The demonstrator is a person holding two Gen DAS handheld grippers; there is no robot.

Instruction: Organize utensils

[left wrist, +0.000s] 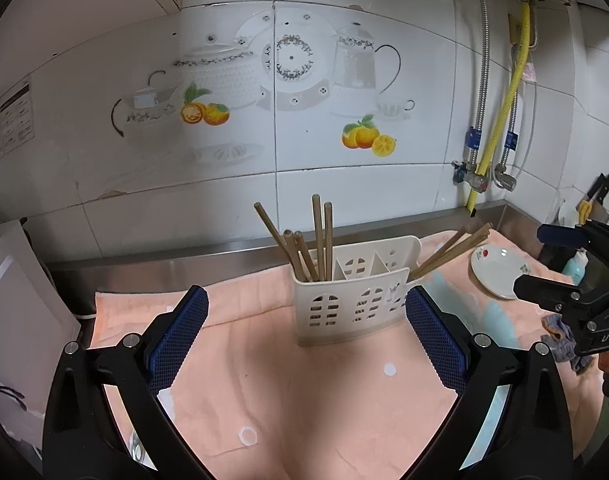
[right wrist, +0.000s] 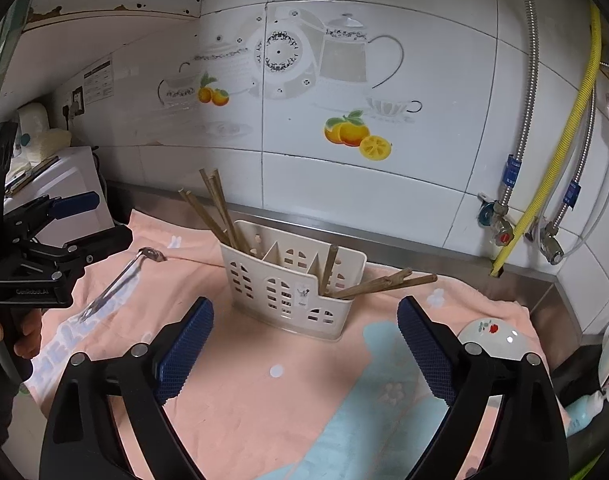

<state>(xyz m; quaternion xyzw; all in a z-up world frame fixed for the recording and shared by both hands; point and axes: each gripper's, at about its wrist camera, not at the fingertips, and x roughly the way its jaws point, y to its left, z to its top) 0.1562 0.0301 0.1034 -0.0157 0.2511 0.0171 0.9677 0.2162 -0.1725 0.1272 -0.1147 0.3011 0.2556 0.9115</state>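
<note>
Nearby, spoon (right wrist: 120,280) and bowl (right wrist: 494,336) flank holder (right wrist: 288,280).

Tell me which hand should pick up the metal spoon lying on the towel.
Left, probably. In the right wrist view the spoon lies on the towel just beside the left gripper, whose fingers are open and empty. The right gripper, also open, faces the utensil holder, farther off.

Left gripper (left wrist: 306,334), right gripper (right wrist: 305,342): jaws wide, empty.
</note>
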